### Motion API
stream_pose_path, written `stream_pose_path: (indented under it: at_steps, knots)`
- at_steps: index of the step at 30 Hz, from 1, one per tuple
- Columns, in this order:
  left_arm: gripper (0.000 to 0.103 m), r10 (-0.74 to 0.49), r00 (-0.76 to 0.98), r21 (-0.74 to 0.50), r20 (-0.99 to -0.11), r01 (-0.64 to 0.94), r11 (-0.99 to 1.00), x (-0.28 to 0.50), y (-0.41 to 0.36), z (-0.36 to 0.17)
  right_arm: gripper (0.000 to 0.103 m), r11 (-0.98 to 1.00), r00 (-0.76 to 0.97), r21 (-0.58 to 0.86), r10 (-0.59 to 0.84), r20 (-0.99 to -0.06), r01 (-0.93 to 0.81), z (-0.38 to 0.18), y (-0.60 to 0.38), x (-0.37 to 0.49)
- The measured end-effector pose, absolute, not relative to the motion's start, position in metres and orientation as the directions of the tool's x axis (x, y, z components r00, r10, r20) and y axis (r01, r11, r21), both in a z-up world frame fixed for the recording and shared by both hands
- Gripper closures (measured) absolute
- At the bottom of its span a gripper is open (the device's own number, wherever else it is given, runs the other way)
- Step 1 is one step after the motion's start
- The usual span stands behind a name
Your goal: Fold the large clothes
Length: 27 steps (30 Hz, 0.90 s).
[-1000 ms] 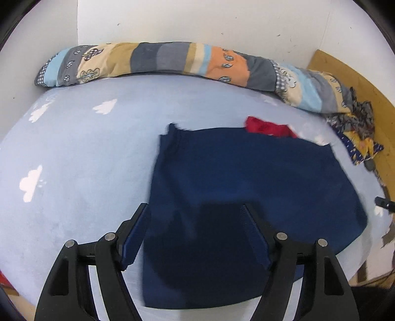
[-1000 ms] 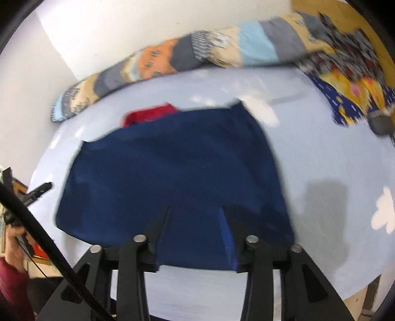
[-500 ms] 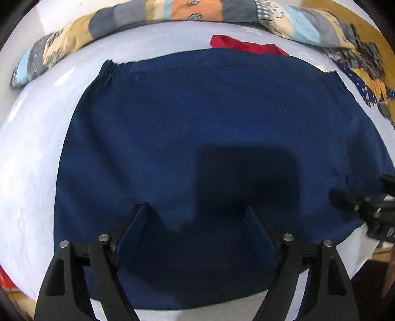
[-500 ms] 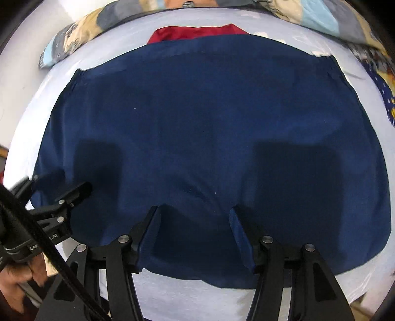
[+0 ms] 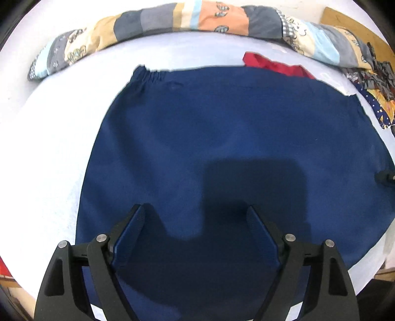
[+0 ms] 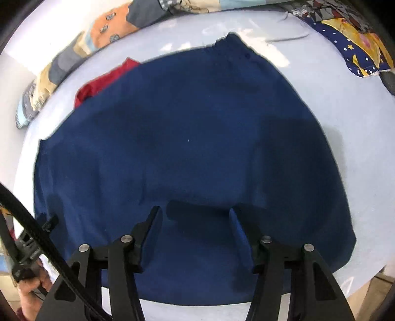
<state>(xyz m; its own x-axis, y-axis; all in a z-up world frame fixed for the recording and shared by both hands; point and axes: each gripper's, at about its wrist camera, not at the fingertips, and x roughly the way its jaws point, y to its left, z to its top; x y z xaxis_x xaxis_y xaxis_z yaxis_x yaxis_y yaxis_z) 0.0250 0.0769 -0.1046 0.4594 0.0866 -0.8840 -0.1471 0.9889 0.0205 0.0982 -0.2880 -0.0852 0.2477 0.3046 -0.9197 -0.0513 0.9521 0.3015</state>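
Progress check from my station: the navy garment (image 5: 234, 138) lies spread flat on the pale blue bed (image 5: 61, 128), directly ahead of and beneath both sets of tongs. Its gathered waistband corner (image 5: 148, 74) sits at the far end from my left tongs (image 5: 195, 217), and its near hem runs under the tips of both tools. The outline reads as a broad, single slab of cloth with no visible crease, so I judge it laid out or partly folded at most; I cannot tell how many layers it holds.

My left tongs are spread wide, nothing between them, hovering over the near part of the cloth. My right tongs (image 6: 195, 217) are likewise spread and empty above the near hem.

A red cloth (image 5: 276, 65) pokes out beyond the far edge, and a patchwork bolster (image 5: 197, 19) lies past that. A star-print fabric (image 6: 355, 47) sits far right of my right tongs, well apart from the work.

Judgement: flattening appears done; a grip on an edge and the next fold are outstanding
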Motion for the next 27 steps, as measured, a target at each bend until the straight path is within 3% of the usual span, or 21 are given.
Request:
stream_pose_path:
  at_steps: [4,5,7,9,11,13,19,27]
  knots:
    - [0.019,0.092,0.536,0.012,-0.839,-0.15,0.989,0.017,0.07,-0.082,0.042,0.922,0.491,0.368,0.377,-0.785,-0.12,-0.023,-0.319,0.08]
    - [0.019,0.086,0.55,0.001,-0.831,-0.154,0.988,0.015,0.067,-0.075,0.037,0.932,0.577,0.342,0.348,-0.739,-0.124,-0.012,-0.331,0.073]
    - [0.019,0.087,0.562,-0.013,-0.823,-0.172,0.985,0.011,0.064,-0.066,0.015,0.95,0.675,0.3,0.276,-0.684,-0.084,-0.01,-0.356,0.066]
    - [0.019,0.092,0.569,-0.023,-0.817,-0.192,0.981,0.011,0.057,-0.06,0.005,0.939,0.653,0.336,0.298,-0.696,-0.07,-0.025,-0.371,0.071]
    - [0.019,0.077,0.574,-0.045,-0.815,-0.194,0.98,0.012,0.055,-0.058,0.005,0.929,0.524,0.368,0.293,-0.8,0.042,-0.053,-0.399,0.085]
    - [0.019,0.044,0.565,-0.072,-0.824,-0.181,0.981,0.012,0.05,-0.061,0.005,0.899,0.497,0.423,0.318,-0.808,0.111,-0.068,-0.428,0.084]
    - [0.019,-0.004,0.537,-0.104,-0.844,-0.156,0.982,0.019,0.046,-0.068,0.005,0.767,0.5,0.62,0.477,-0.723,0.166,-0.077,-0.47,0.074]
    - [0.019,0.02,0.535,-0.082,-0.845,-0.167,0.983,0.016,0.054,-0.07,0.007,0.638,0.442,0.725,0.589,-0.676,0.259,-0.112,-0.467,0.077]
